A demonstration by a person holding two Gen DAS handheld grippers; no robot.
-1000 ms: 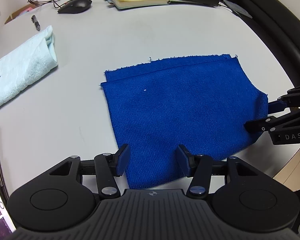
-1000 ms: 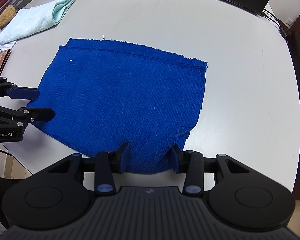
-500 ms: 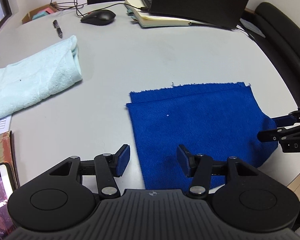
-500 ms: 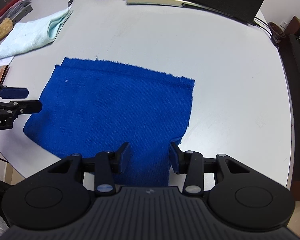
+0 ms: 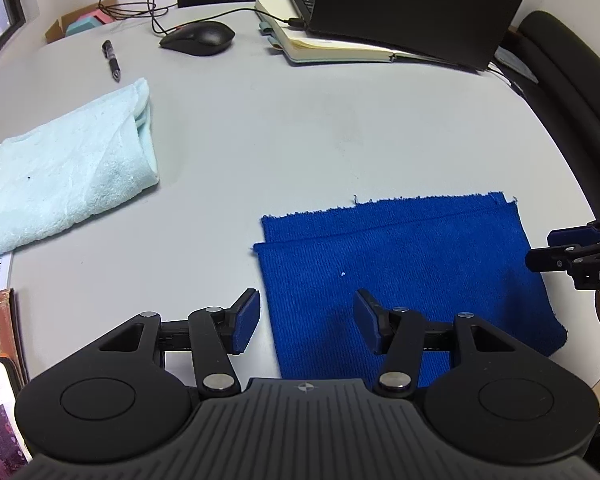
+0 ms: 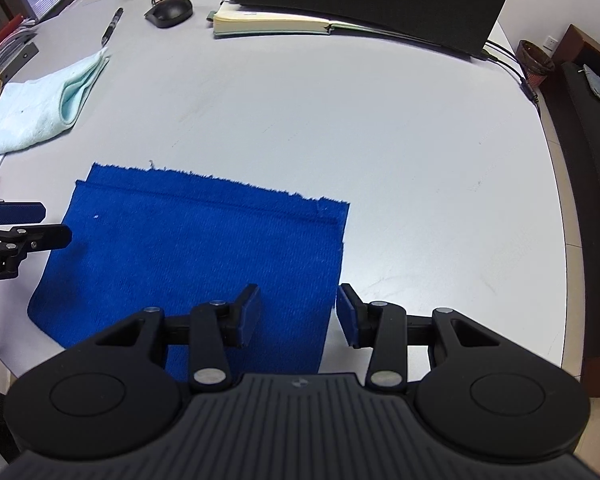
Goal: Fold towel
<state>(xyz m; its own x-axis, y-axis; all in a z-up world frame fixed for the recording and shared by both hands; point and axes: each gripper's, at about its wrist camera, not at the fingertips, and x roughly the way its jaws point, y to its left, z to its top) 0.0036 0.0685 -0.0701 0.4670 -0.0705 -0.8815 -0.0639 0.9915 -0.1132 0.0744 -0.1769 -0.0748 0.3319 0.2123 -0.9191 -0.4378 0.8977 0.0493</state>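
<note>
Blue towel (image 5: 404,276): folded once, lying flat at the near edge of the desk (image 5: 320,128), its frayed far hem showing two layers with the lower one peeking out beyond the upper.
Left gripper (image 5: 306,322): tipped steeply down over the towel's left near corner, jaws parted about halfway, nothing between the pads; one finger is over bare desk, the other over blue cloth.
Right gripper (image 6: 298,312): also pitched steeply down, over the towel's right near corner, jaws apart a little less than halfway and empty, straddling the towel's right edge.
Pale towel (image 5: 60,168): rolled loosely at the desk's left side, well apart from the blue one.
Far edge: mouse (image 5: 198,38), pen (image 5: 112,60), open notebook (image 5: 332,42) and laptop (image 5: 416,4).
</note>
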